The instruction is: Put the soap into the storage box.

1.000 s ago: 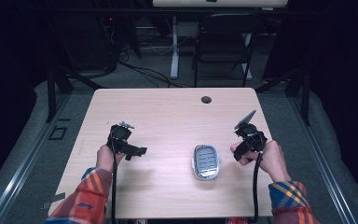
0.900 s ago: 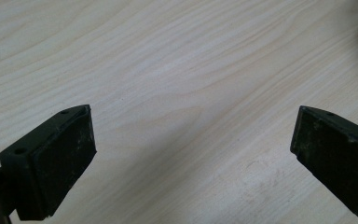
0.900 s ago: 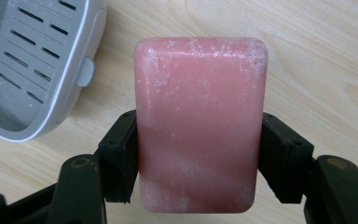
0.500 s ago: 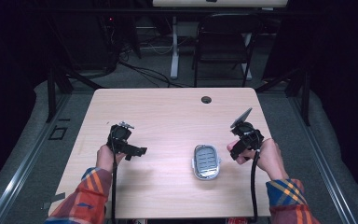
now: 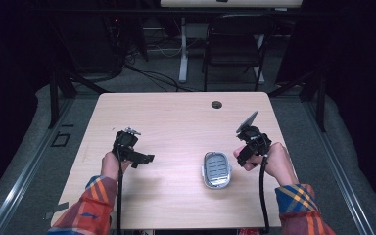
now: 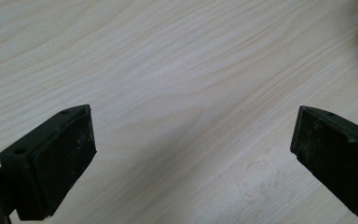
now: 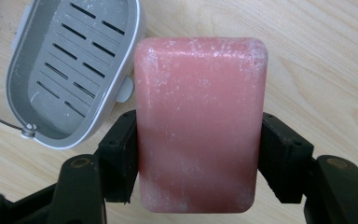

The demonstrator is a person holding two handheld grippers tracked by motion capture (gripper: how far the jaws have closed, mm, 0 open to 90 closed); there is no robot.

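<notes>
Soap bar carried toward the soap dish

One wooden table fills mid-frame in the high view; one grey slotted soap dish lies lower centre, empty. Two grippers: the right gripper is clamped on the one pink soap bar, just right of the dish; the left gripper rests lower left, jaws apart on nothing. Next, I judge: centre the bar over the dish, lower, release.

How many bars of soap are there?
1. The pink soap bar is clamped between the right gripper's jaws, just beside the empty grey soap dish on the table.
</notes>
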